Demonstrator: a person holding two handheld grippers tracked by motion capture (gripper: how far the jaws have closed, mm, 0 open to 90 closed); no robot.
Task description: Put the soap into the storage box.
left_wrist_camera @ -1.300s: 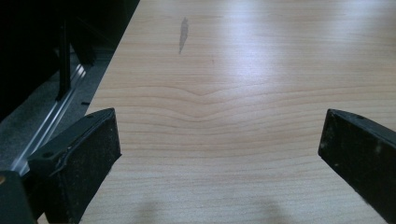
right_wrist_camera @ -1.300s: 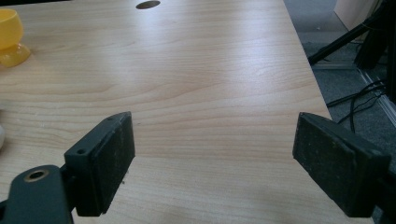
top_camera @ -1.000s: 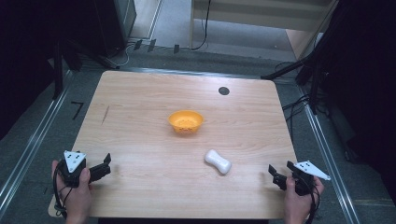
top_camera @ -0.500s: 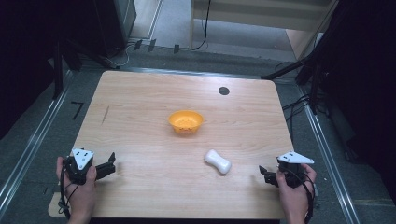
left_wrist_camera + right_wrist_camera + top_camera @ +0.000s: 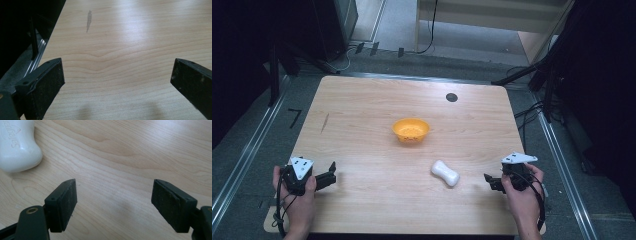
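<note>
White soap bar (image 5: 445, 173) lies flat on table (image 5: 362, 125), front-right of centre, at 5 o'clock from orange bowl (image 5: 411, 130). Long axis runs 10-to-4 o'clock, w/ waist mid-length. Right gripper (image 5: 490, 182) nearest, jaws wide, nothing btwn; left gripper (image 5: 331, 175) wide too, empty, well apart. Best approach imo: close across the waist, square to that axis.

The high view looks forward and down from above the person's side, taking in the whole desk (image 5: 362, 125) from some way off. The left gripper view rides low and close over bare wood by the desk's edge, facing along the left claw (image 5: 117, 82). The right gripper view sits equally close, sharing with the high view the white bone-shaped object (image 5: 17, 145) (image 5: 445, 173).
</note>
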